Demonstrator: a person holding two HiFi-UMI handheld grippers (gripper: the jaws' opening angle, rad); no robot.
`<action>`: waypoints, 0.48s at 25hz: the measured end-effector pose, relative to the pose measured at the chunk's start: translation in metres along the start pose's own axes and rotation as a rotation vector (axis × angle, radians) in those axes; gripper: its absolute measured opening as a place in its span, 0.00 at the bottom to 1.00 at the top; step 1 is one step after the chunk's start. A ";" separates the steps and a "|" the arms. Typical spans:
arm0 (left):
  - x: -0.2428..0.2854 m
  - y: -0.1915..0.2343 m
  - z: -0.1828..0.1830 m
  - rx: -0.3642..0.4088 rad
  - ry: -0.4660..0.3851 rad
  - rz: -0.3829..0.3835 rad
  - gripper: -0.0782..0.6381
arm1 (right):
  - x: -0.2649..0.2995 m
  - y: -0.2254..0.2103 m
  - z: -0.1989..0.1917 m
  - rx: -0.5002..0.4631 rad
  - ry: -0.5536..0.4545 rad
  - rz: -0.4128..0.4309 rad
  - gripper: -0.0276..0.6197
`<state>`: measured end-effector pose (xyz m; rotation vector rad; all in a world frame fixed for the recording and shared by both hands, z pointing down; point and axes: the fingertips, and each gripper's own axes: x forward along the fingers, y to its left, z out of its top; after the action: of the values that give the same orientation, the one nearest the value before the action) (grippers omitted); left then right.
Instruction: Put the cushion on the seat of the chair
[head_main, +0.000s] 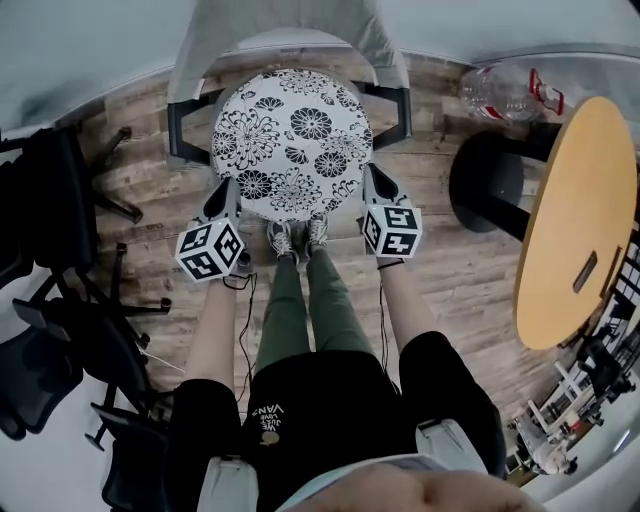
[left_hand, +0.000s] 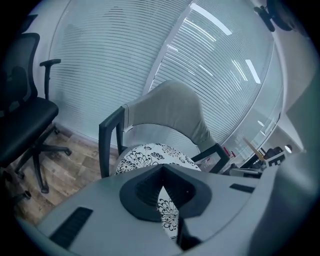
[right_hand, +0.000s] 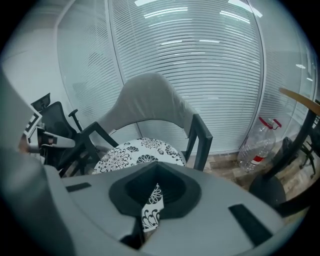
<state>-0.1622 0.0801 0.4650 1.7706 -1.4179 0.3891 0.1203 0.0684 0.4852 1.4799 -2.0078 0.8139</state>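
Gripping the round floral cushion (head_main: 292, 140) w/ both tools: left hand-held gripper (head_main: 224, 200) clamped tight on the near-left rim, right hand-held gripper (head_main: 376, 192) clamped on the near-right rim. Pinching printed fabric between the jaws, per both gripper views. Holding it over the grey chair (head_main: 290, 25), between the dark armrests (head_main: 186, 125), roughly above the seat (left_hand: 155, 136). Can't tell if the far edge touches down yet.

Looks like carry-and-lower, not placed yet. To do it well:
- Hold both grips level so neither side droops.
- Push fwd til the far edge nears the backrest.
- Centre btw the armrests, no snagging.
- Lower flat, then let go both sides together.

Prob the main risk: held only at the near rim, so may sag or fold under at the back. Shoes (head_main: 297, 238) right at the chair front, so lean in, don't step.
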 end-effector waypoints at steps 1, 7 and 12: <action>-0.003 -0.002 0.002 -0.002 -0.001 -0.002 0.12 | -0.003 0.001 0.003 0.002 -0.005 0.002 0.07; -0.023 -0.018 0.019 0.010 -0.023 -0.019 0.12 | -0.023 0.011 0.021 0.015 -0.031 0.015 0.07; -0.042 -0.034 0.032 0.011 -0.049 -0.036 0.12 | -0.042 0.016 0.036 0.011 -0.050 0.020 0.07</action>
<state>-0.1519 0.0851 0.4031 1.8231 -1.4180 0.3368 0.1145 0.0734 0.4283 1.5026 -2.0612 0.8043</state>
